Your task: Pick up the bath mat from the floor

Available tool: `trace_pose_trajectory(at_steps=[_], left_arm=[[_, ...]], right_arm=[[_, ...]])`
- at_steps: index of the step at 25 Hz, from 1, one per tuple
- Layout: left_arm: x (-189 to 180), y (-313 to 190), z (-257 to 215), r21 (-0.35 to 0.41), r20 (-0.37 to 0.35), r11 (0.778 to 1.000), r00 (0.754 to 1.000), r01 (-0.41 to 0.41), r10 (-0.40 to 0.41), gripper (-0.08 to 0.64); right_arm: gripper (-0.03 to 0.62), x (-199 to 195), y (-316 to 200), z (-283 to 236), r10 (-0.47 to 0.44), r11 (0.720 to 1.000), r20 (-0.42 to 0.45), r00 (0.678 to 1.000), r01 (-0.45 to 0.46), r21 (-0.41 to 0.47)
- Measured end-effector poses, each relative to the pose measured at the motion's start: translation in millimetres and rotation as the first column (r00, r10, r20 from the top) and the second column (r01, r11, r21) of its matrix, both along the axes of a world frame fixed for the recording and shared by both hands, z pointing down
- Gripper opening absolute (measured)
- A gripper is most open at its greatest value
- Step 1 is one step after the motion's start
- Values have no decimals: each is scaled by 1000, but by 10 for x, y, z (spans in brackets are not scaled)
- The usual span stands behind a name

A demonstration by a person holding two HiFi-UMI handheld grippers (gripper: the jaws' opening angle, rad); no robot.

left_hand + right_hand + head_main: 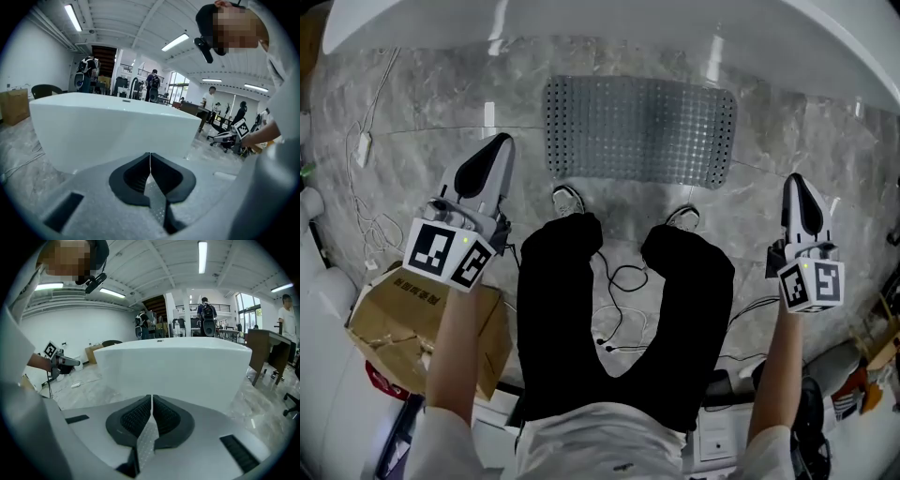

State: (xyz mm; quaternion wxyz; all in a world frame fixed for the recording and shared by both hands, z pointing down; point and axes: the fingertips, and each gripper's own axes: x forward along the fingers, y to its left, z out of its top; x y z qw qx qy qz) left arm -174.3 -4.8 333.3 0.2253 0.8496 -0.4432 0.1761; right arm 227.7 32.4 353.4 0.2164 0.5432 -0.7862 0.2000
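The bath mat (639, 129), grey and full of small holes, lies flat on the marble floor against the white bathtub (581, 19). My left gripper (499, 141) hangs in the air left of the mat, level with its near left corner and apart from it. My right gripper (796, 178) is held to the right of the mat, a bit nearer to me. Both are shut with nothing in them. In the left gripper view the closed left gripper (150, 154) points at the tub's side (112, 126); in the right gripper view the right gripper (151, 397) likewise faces the tub (178, 366).
The person's shoes (568, 199) stand just short of the mat's near edge. A torn cardboard box (403, 319) sits at the left. Cables (623, 319) trail between the legs and along the left floor (366, 216). Other people and desks stand far behind the tub.
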Motion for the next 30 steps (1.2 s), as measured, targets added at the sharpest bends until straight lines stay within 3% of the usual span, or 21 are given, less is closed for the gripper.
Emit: trace_pose_trajectory(at_steps=[8, 12, 22, 25, 30], left_arm=[[-299, -10, 1475, -97, 77, 995, 997, 17, -10, 15], [-503, -23, 2137, -140, 56, 989, 998, 43, -35, 22], [-809, 51, 3789, -224, 125, 968, 988, 114, -87, 124], [-869, 120, 4216, -236, 164, 961, 981, 143, -106, 129], [-1036, 182, 4771, -273, 213, 946, 970, 172, -115, 147]], right_arm=[[8, 342, 31, 1450, -9, 994, -87, 996, 0, -108], [9, 495, 16, 2127, 3, 989, -117, 993, -21, -148], [12, 696, 171, 3705, 38, 969, -141, 989, -71, -237], [70, 764, 227, 4057, 47, 963, -145, 988, -83, -258], [110, 886, 158, 4549, 77, 957, -152, 985, -116, -267]])
